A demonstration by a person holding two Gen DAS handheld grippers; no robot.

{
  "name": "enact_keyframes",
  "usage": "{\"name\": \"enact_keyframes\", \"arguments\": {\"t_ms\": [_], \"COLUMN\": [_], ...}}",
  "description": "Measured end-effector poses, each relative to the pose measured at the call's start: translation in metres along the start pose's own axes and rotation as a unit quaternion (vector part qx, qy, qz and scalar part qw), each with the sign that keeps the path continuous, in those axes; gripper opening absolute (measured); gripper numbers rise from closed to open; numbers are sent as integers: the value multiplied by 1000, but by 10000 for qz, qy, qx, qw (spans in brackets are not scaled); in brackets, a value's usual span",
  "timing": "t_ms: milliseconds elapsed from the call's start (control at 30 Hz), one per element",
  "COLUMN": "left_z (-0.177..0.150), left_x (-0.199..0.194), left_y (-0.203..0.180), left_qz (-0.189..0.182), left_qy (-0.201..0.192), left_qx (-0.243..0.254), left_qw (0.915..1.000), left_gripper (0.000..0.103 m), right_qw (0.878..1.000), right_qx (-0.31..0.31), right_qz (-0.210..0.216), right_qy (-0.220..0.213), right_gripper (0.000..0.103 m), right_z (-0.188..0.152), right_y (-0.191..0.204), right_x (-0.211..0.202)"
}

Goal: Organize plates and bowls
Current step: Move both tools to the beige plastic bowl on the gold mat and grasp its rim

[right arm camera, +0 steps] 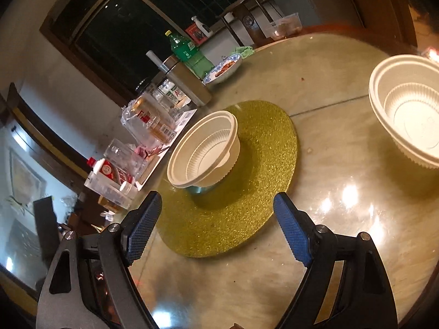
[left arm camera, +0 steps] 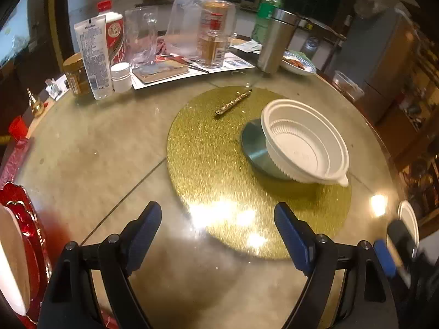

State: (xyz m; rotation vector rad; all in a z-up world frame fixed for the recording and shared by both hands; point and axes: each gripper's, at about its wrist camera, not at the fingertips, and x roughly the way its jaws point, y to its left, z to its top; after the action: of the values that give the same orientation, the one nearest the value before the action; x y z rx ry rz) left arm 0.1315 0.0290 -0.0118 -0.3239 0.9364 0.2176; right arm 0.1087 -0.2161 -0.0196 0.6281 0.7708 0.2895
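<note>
The round table carries clutter along its far edge: a white tube, a brown jar, a small white pot, a red-capped bottle, a glass pitcher, a bagged can, a steel flask, a green bottle and a patterned dish with food in it. A gold mat lies at the table's centre, with a thin stick resting near its far edge. A red tray sits at the left margin of the left wrist view. On the mat, a white bowl stands tilted on a metal plate — the plate shows only partly from beneath it. A second bowl stands on bare table to the right of the mat, well apart from the first. The left gripper is spread wide and holds nothing; the tilted bowl lies ahead of it and to the right, not between the fingers. The right gripper is likewise spread and empty — the tilted bowl sits ahead on the mat, roughly in line with its gap, apart from the pads; the second bowl is off to its right. Nothing stands between either gripper and the mat.
</note>
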Motion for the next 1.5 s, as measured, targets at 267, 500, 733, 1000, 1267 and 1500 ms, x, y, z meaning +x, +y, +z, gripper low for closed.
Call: {"name": "enact_keyframes", "arguments": {"t_ms": [267, 500, 733, 1000, 1267, 1500], "left_z": [16, 24, 57, 69, 72, 73], "left_x": [15, 2, -9, 34, 64, 82], "left_y": [-18, -31, -42, -59, -66, -69], "left_qz": [1, 411, 707, 686, 507, 371], "left_qy": [34, -305, -694, -238, 66, 179], "left_qx": [14, 557, 833, 896, 780, 674], "left_qw": [10000, 9971, 9916, 9933, 9956, 9969], "left_gripper": [84, 84, 86, 86, 86, 62], "right_qw": [9999, 9998, 9993, 9959, 9842, 9805], "right_qx": [130, 168, 246, 290, 777, 802], "right_qz": [70, 85, 42, -192, -129, -134], "right_qy": [-39, -83, 262, 836, 1587, 1786], "right_gripper": [84, 84, 84, 84, 84, 83], "right_z": [-1, -1, 6, 57, 87, 88], "right_y": [-5, -6, -3, 4, -15, -17], "right_x": [-1, -2, 0, 21, 89, 115]}}
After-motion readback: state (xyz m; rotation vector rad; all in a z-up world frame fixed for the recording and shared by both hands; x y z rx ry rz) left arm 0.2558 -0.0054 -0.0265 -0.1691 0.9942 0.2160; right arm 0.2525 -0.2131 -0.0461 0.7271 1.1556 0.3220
